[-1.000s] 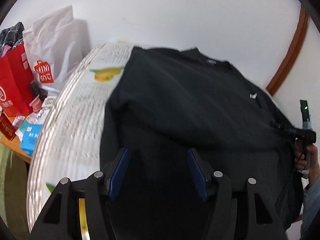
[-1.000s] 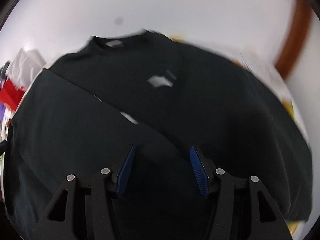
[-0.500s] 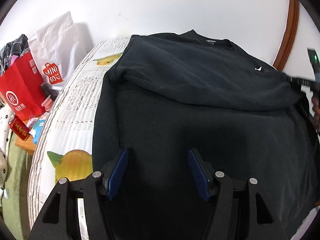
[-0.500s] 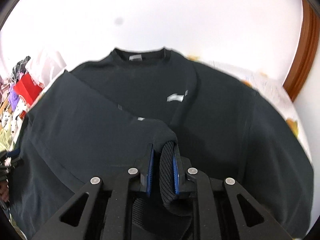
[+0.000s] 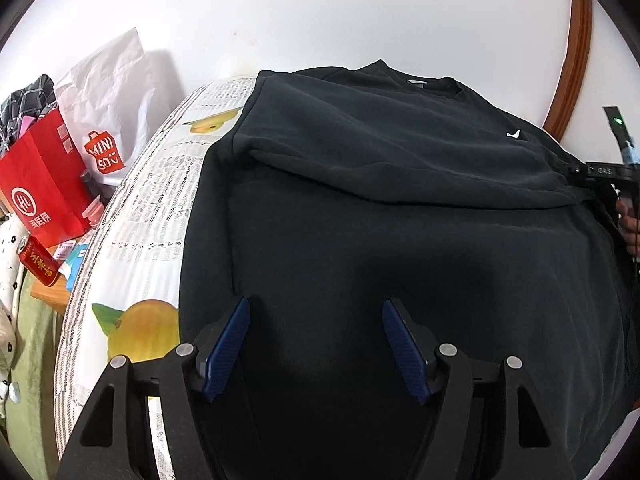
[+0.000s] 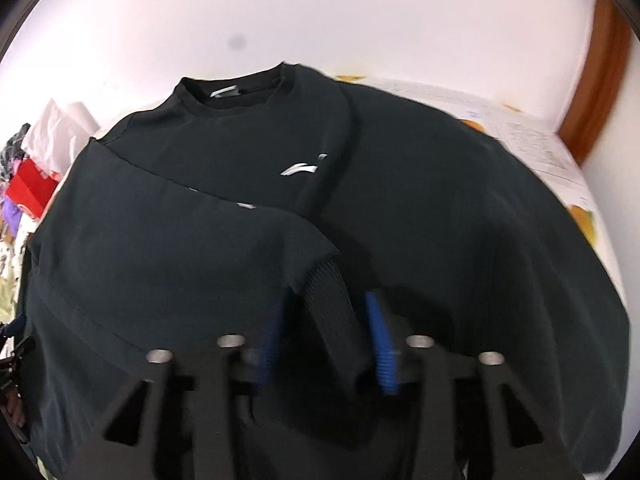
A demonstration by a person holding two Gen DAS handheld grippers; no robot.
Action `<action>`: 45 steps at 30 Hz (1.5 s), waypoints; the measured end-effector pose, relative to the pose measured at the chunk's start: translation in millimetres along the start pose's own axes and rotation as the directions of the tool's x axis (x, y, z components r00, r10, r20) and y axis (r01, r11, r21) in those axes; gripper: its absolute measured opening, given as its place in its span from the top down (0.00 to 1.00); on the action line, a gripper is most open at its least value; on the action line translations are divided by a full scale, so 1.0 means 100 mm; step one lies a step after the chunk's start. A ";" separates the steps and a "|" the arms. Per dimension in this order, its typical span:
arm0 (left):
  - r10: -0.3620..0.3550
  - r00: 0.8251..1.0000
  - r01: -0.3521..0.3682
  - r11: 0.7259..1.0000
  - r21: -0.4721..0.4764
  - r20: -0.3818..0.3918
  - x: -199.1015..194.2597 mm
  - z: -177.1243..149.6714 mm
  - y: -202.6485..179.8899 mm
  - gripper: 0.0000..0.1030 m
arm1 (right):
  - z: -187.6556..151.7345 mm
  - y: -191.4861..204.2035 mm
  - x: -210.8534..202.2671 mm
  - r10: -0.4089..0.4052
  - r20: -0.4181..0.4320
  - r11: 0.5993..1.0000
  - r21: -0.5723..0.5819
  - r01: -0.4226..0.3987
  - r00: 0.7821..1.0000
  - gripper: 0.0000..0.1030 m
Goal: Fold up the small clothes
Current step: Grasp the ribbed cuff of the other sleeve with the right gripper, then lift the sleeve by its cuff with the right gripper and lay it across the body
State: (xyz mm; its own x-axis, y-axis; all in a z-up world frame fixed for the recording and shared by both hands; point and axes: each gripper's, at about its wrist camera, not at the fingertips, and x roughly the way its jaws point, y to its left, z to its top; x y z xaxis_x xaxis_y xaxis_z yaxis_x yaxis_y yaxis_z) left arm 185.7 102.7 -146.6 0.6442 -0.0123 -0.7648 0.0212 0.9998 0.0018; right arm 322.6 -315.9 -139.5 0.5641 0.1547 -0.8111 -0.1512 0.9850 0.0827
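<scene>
Lying flat across the table, collar toward the far edge, the black sweatshirt has one sleeve folded over its chest. The right gripper has just been opening, and the ribbed cuff sits loose between its parted jaws. The left gripper hangs wide over the near hem, holding nothing. I judge the other sleeve and the body folds remain.
</scene>
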 end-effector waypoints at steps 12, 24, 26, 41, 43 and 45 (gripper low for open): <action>0.001 1.000 -0.001 1.000 0.004 -0.001 0.00 -0.01 -0.02 0.32 | -0.14 -0.15 -0.03 0.040 0.073 0.990 0.130 -0.049 0.997 0.88; -0.001 1.000 0.001 1.000 0.014 -0.004 0.01 -0.01 -0.04 0.29 | -0.26 -0.07 -0.33 -0.057 0.087 0.993 0.111 0.048 0.995 0.93; -0.002 1.000 0.002 1.000 0.013 -0.005 0.01 -0.01 -0.04 0.28 | -0.33 -0.03 -0.53 -0.032 0.121 0.996 0.091 0.021 0.992 0.80; -0.019 1.000 0.019 1.000 0.022 -0.007 0.02 -0.03 -0.05 0.22 | -1.44 -1.56 -1.01 -0.422 0.020 0.882 0.239 0.405 0.907 0.21; -0.018 1.000 0.018 1.000 0.022 -0.008 0.02 -0.03 -0.06 0.21 | -1.56 -1.64 -0.92 -0.438 -0.005 0.876 0.224 0.428 0.899 0.21; -0.018 1.000 0.018 1.000 0.022 -0.008 0.02 -0.03 -0.06 0.21 | -1.62 -1.72 -0.81 -0.470 -0.031 0.859 0.215 0.465 0.882 0.21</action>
State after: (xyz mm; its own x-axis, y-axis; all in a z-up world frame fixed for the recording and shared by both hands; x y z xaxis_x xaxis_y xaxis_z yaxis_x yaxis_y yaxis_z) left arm 184.4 96.7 -150.0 0.6376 -0.0301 -0.7698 0.0496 0.9988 0.0020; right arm 170.8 -509.9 -181.8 0.5436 -0.3287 -0.7723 0.3069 0.9343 -0.1817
